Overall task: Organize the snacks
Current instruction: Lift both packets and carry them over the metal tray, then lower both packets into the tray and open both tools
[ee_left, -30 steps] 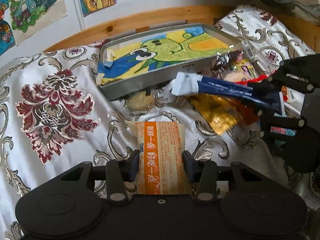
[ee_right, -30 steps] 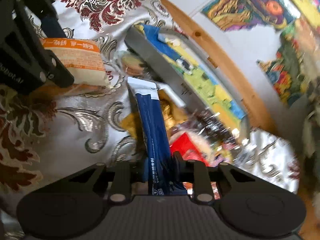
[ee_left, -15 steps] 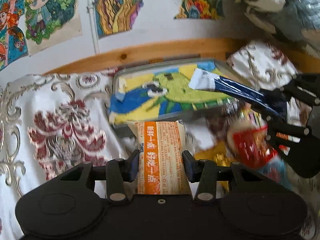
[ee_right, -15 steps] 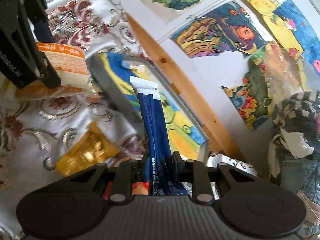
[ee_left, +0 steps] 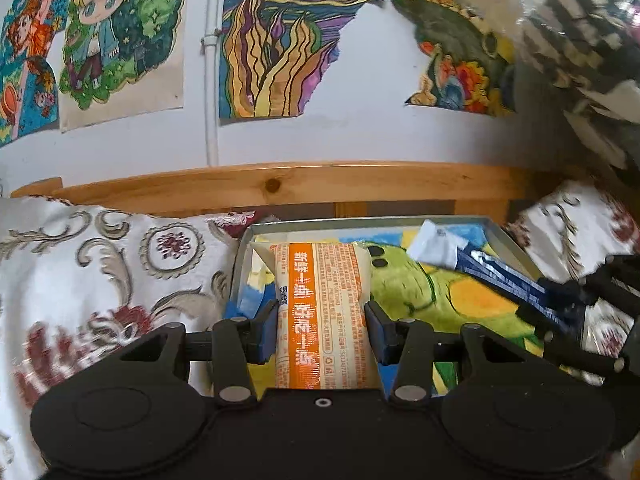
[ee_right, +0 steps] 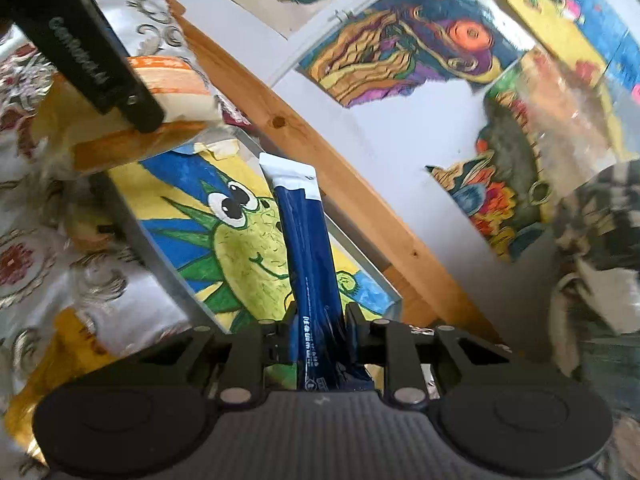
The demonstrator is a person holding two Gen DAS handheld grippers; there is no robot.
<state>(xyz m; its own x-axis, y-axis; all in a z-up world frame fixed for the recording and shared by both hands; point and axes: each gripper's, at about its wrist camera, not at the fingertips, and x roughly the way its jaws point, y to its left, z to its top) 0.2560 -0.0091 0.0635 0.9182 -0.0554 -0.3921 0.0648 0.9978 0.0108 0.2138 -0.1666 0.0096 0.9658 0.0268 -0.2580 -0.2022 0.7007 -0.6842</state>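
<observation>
**Two snacks held over the tray**

The left tongs (ee_left: 320, 322) grip an orange-striped packet (ee_left: 322, 312) by its sides, both pads pressed against the wrapper, with the packet's far end over the near left part of the tray (ee_left: 516, 248). The right tongs (ee_right: 318, 330) are clamped on a blue sachet (ee_right: 310, 248) with a white sealed tip; the sachet sticks out forward and its tip hangs above the tray's far side.

The tray, a shallow metal one lined with a crayon drawing of a green creature on yellow and blue, lies on a bed spread with a cream cloth (ee_left: 100, 280) patterned in red and grey scrolls. In the left wrist view the sachet enters from the right of the tray and slants across its right half, while the packet covers part of the tray's left half. In the right wrist view the packet and the black frame of the left tongs sit above the tray's left corner.

Behind the tray runs a wooden rail (ee_left: 280, 186), and above that a white wall hung with coloured drawings (ee_left: 280, 40). A gold wrapper (ee_right: 60, 360) lies on the cloth on the near side of the tray, apart from it. To the right of the tray is a heap of striped and grey cloth (ee_right: 600, 220).
</observation>
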